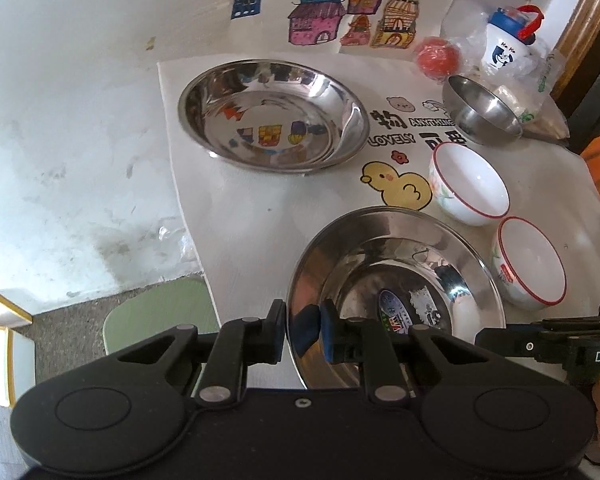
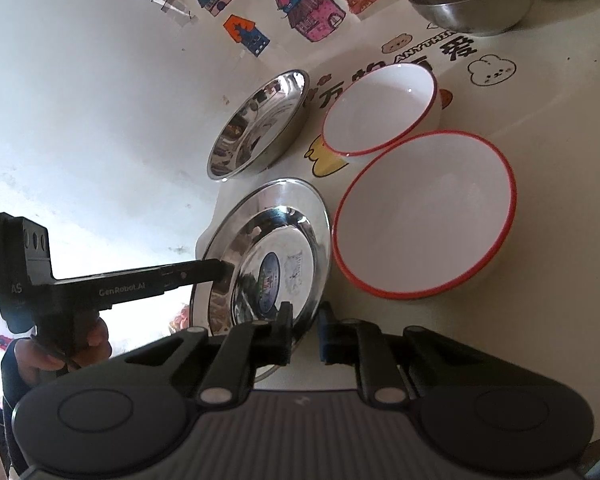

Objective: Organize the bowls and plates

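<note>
Gripping the near plate (image 1: 400, 280) by its left rim, the left gripper (image 1: 304, 332) is closed on it. The second plate (image 1: 272, 116) lies straight ahead on the desk (image 1: 80, 120). The right gripper (image 2: 305, 330), jaws parted, straddles the plate's right rim.

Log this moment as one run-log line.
left gripper: straddling near plate rim | right gripper: at same rim | far plate, bowls: untouched
</note>
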`<state>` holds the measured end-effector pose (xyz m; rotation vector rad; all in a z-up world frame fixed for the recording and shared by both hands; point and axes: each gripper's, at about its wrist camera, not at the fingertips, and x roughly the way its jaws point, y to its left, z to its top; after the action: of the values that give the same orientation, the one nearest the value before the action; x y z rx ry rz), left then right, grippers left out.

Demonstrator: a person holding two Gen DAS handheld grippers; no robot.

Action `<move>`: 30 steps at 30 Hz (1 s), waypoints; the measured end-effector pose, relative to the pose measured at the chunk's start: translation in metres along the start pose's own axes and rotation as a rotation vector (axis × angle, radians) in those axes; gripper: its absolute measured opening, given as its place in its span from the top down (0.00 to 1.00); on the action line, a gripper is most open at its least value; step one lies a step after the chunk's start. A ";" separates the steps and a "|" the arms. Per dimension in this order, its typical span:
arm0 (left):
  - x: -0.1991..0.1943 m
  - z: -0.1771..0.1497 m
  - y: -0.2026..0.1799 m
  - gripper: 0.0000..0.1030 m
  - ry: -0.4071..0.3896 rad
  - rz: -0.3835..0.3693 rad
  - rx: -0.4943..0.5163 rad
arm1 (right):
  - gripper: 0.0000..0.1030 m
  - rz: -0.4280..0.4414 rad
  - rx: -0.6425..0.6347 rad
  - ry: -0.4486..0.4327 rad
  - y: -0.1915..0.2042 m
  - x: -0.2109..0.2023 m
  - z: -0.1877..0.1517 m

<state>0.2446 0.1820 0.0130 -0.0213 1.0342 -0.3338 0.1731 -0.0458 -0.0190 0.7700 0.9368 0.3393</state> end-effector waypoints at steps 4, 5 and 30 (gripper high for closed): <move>-0.005 -0.006 0.001 0.82 0.011 0.011 -0.013 | 0.87 0.004 -0.006 0.019 0.001 0.006 0.001; -0.006 -0.006 0.001 0.82 0.013 0.014 -0.012 | 0.87 0.007 -0.008 0.023 0.001 0.007 0.000; -0.032 -0.010 -0.011 0.82 -0.052 0.042 -0.011 | 0.87 0.055 -0.077 -0.018 -0.007 0.014 0.000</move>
<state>0.2183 0.1816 0.0372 -0.0183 0.9841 -0.2877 0.1802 -0.0428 -0.0323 0.7281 0.8816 0.4136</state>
